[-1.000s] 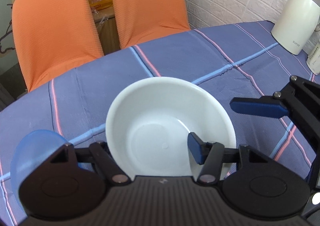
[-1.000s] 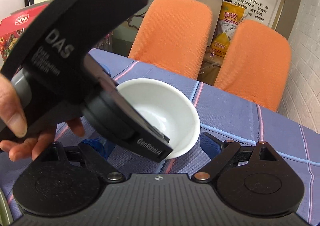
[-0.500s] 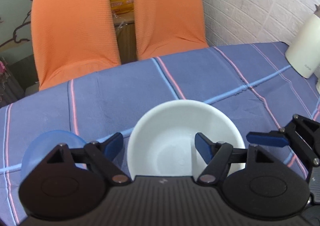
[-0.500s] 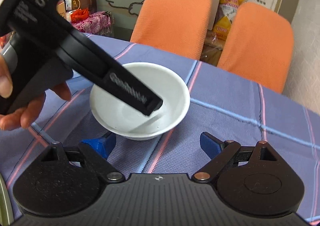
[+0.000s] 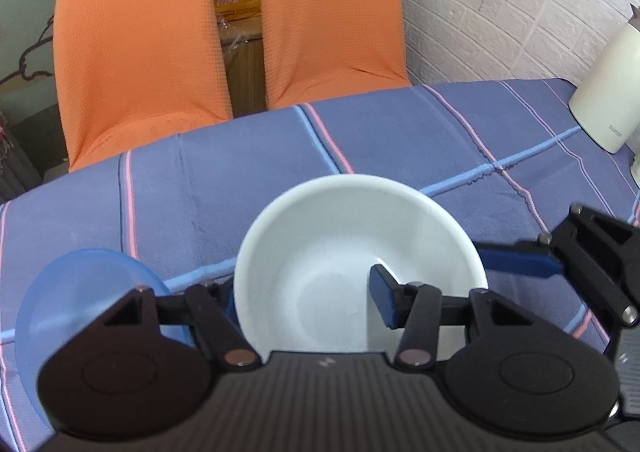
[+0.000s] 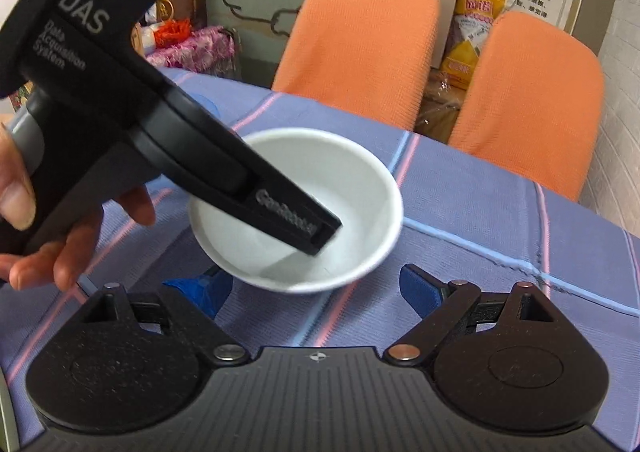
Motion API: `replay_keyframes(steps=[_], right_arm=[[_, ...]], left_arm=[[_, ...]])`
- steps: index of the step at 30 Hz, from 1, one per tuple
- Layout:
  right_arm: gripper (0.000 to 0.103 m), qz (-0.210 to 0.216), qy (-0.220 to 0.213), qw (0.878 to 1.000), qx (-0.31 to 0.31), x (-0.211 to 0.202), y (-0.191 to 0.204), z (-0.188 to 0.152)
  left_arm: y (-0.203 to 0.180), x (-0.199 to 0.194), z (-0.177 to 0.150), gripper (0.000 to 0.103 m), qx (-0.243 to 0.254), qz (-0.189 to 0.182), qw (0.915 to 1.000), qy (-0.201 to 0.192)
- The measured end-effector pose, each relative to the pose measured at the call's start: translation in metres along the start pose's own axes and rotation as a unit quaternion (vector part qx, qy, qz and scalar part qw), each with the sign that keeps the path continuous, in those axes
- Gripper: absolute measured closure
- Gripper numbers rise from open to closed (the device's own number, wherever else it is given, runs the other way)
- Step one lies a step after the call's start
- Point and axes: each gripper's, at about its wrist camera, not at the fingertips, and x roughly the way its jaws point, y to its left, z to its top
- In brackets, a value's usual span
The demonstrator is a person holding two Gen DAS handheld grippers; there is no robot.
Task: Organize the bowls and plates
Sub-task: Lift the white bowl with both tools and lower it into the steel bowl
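Observation:
A white bowl (image 5: 344, 248) hangs tilted above the blue striped tablecloth. My left gripper (image 5: 306, 298) is shut on its near rim, one blue finger (image 5: 384, 302) inside the bowl and the other hidden outside it. In the right wrist view the bowl (image 6: 344, 188) is lifted off the cloth, with the left gripper body (image 6: 132, 104) reaching into it from the left. My right gripper (image 6: 312, 292) is open and empty, just in front of and below the bowl. A light blue bowl (image 5: 80, 292) sits on the table to the left.
Two orange chairs (image 5: 136, 44) (image 5: 332, 16) stand at the table's far edge. A white kettle (image 5: 608, 92) stands at the far right. The right gripper's fingers (image 5: 520, 258) show at the right of the left wrist view. The tablecloth (image 6: 500, 212) stretches right of the bowl.
The left gripper opened and shut again on the white bowl's rim, and the bowl now hangs lifted and tilted. The right gripper stayed open just below it.

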Motion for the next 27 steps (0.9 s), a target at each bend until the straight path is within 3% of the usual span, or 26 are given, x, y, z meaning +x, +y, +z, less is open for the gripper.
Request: replay_keyframes(steps=[4, 16, 22, 27], right_arm=[[0.027, 0.006, -0.038, 0.999, 0.004, -0.011, 0.001, 0.002], [0.026, -0.005, -0.032, 0.999, -0.013, -0.017, 0.007, 0.006], [0.025, -0.017, -0.038, 0.999, -0.025, -0.040, 0.016, 0.004], [0.025, -0.037, -0.054, 0.997, -0.039, -0.085, 0.026, -0.009]], left_arm=[[0.002, -0.004, -0.001, 0.051, -0.004, -0.006, 1.0000, -0.007], [-0.005, -0.016, -0.009, 0.052, 0.003, -0.013, 0.9998, -0.014], [-0.026, -0.048, -0.022, 0.052, 0.014, -0.013, 0.9993, -0.033], [-0.063, -0.093, -0.046, 0.052, 0.030, -0.022, 0.9979, -0.054]])
